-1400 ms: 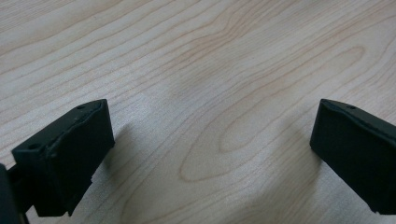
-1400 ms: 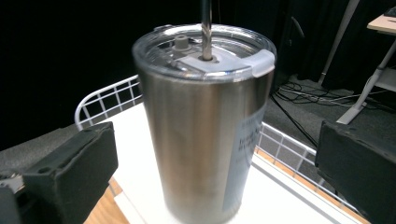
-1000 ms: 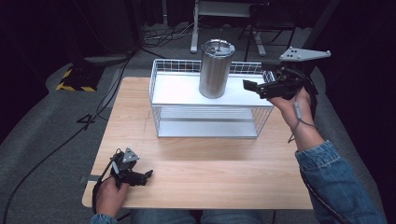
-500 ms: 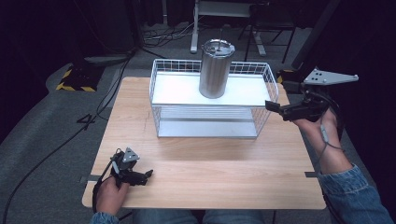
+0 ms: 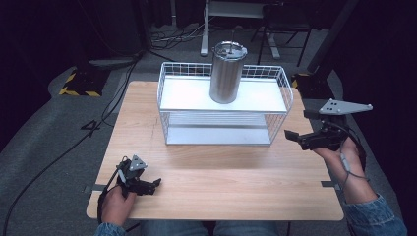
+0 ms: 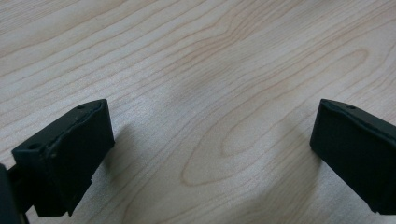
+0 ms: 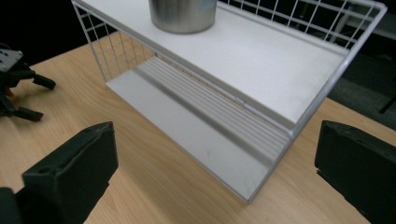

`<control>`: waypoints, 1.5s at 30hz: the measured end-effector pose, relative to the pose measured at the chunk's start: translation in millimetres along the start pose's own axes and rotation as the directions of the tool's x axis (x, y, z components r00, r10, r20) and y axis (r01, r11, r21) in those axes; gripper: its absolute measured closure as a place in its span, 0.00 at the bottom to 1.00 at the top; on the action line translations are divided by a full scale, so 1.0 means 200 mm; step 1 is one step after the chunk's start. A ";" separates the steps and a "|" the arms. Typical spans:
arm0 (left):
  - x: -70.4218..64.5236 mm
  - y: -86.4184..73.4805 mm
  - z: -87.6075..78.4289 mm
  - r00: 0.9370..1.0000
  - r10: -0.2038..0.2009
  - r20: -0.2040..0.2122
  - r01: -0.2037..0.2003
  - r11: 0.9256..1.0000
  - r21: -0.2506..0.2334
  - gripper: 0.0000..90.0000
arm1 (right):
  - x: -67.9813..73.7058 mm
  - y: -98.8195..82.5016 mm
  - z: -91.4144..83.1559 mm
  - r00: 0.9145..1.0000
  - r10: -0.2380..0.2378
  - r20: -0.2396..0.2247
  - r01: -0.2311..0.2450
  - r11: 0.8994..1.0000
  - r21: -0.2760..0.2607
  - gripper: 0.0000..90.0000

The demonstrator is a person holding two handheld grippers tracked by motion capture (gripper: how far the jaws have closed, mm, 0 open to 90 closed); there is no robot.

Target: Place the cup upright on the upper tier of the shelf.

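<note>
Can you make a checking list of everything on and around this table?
Surface: wooden table, light wood grain, no marks seen.
Job's things: steel tumbler stands upright on the top shelf of the white wire rack; the lower shelf holds nothing.
Clutter: nothing seen.
Grippers: left gripper lies low at the table's near left corner, jaws wide apart, holding nothing; right gripper hangs at the rack's right end, jaws wide apart, holding nothing.
Cables: one trails from each gripper; more cables lie on the floor behind the table.
Surroundings: dark room, grey floor, yellow-and-black striped block at far left, metal stand behind.
</note>
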State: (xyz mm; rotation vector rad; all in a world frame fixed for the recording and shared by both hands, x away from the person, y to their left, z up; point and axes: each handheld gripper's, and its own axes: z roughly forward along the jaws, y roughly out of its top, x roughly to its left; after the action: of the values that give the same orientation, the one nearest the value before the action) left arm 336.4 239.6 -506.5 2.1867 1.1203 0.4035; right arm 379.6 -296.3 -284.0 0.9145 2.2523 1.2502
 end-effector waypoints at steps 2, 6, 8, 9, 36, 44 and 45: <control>0.00 0.00 0.00 1.000 0.000 0.000 0.000 1.000 0.000 0.00 | 0.00 -0.04 0.01 1.000 0.006 0.006 -0.006 1.000 0.018 0.00; 0.00 0.00 0.00 1.000 0.000 0.000 0.000 1.000 0.000 0.00 | -0.02 -0.14 0.04 0.999 0.033 -0.002 -0.033 0.998 0.047 0.00; 0.00 0.00 0.00 1.000 0.000 0.000 0.000 1.000 0.000 0.00 | -0.02 -0.17 0.05 0.999 0.037 -0.003 -0.037 0.998 0.057 0.00; 0.00 0.00 0.00 1.000 0.000 0.000 0.000 1.000 0.000 0.00 | -0.02 -0.19 0.06 0.999 0.041 -0.003 -0.040 0.997 0.065 0.00; 0.00 0.00 0.00 1.000 0.000 0.000 0.000 1.000 0.000 0.00 | -0.02 -0.68 0.24 0.992 0.121 0.020 -0.122 0.977 0.174 0.03; 0.00 0.00 0.00 1.000 0.000 0.000 0.000 1.000 0.000 0.00 | -0.01 -0.78 0.30 0.989 0.146 0.017 -0.146 0.969 0.198 0.06; 0.00 0.00 0.00 1.000 0.000 0.000 0.000 1.000 0.000 0.00 | 0.00 -0.79 0.31 0.989 0.145 0.016 -0.145 0.969 0.202 0.06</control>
State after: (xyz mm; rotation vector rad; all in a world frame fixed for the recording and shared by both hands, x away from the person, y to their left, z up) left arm 336.4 239.6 -506.5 2.1865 1.1204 0.4035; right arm 363.6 -321.4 -451.9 1.1727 2.3806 1.0918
